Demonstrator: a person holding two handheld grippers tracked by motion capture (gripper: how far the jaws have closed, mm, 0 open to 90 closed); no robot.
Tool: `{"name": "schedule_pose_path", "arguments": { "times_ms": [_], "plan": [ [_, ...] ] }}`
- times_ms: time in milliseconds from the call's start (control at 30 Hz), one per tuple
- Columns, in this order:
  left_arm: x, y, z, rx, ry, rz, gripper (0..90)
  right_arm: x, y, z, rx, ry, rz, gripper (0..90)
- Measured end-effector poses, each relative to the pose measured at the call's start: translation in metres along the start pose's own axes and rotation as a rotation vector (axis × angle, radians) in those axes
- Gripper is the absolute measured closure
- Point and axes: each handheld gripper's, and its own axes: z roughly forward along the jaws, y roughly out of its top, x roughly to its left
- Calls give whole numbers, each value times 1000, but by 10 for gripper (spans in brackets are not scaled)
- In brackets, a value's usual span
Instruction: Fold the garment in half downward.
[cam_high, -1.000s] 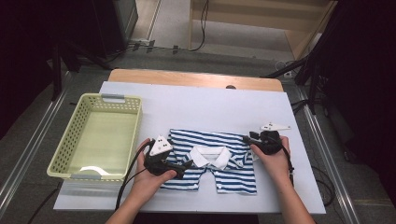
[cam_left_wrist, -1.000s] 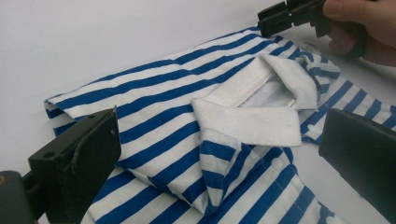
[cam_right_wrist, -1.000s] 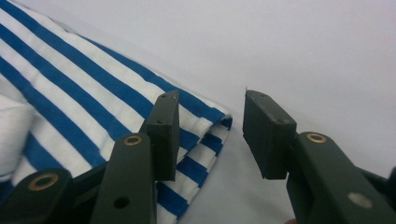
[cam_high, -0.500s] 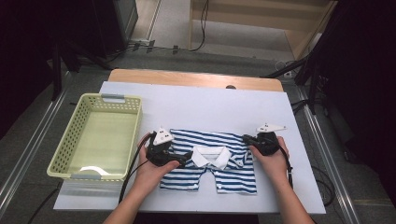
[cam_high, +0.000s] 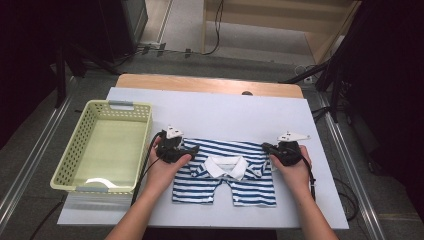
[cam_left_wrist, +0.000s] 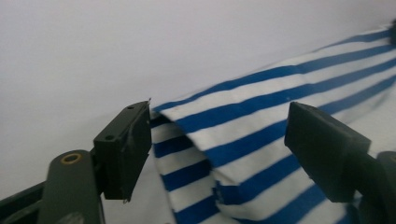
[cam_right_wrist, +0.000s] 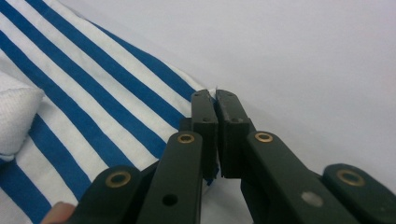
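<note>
Striped blue-and-white cloth, a small shirt (cam_high: 225, 170) with a white collar (cam_high: 226, 166), lies flat on the white board (cam_high: 220, 110), and I will place everything by that shirt. Its lower hem runs toward the person and part of each shoulder is hidden under a gripper, so how the sleeves lie is hard to make out. In the right gripper view the edge of the cloth disappears between the black pads, and how deep the fabric sits in the grip cannot be told. Left of the shirt stands a pale yellow basket (cam_high: 75, 150), close to but apart from it. Beyond the shirt a strip of bare wood (cam_high: 210, 85) shows at the board's far edge, then grey floor with cables and dark equipment. The right gripper (cam_right_wrist: 215, 100) sits at the shirt's right shoulder, its jaws pressed together and pinching the edge of the striped cloth, the hand (cam_high: 292, 172) low on the board behind it. The left gripper (cam_left_wrist: 217, 135) lies at the shirt's left shoulder; its jaws have just been closing but stand spread, with a raised fold of the shirt between them, not yet squeezed. Both forearms reach in from the near side.
</note>
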Motion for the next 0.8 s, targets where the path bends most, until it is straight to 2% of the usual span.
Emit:
{"name": "schedule_pose_path", "arguments": {
  "times_ms": [67, 167, 300, 467, 533, 567, 633, 767, 800],
  "plan": [
    [5, 0, 3, 10, 33, -15, 323, 0, 0, -1, -4, 5, 3, 857],
    [9, 1, 7, 38, 35, -40, 400, 0, 0, 0, -6, 7, 0, 857],
    [9, 3, 10, 57, 53, -33, 484, 0, 0, 1, -8, 9, -3, 857],
    [12, 5, 12, 67, 98, -34, 703, 0, 1, 1, -8, 13, 1, 858],
    [14, 6, 13, 68, 71, -50, 826, 0, 1, 2, -12, 10, -3, 858],
    [14, 6, 13, 68, 71, -50, 862, 0, 2, 2, -11, 8, -4, 859],
    [11, 8, 13, 68, 80, -5, 879, 0, 3, 3, -16, 5, -4, 859],
    [11, 10, 13, 44, 106, -10, 885, -1, 7, 5, -23, -3, 2, 859],
    [12, 13, 12, 32, 127, -8, 885, -2, 9, 5, -28, -4, 7, 859]
  ]
}}
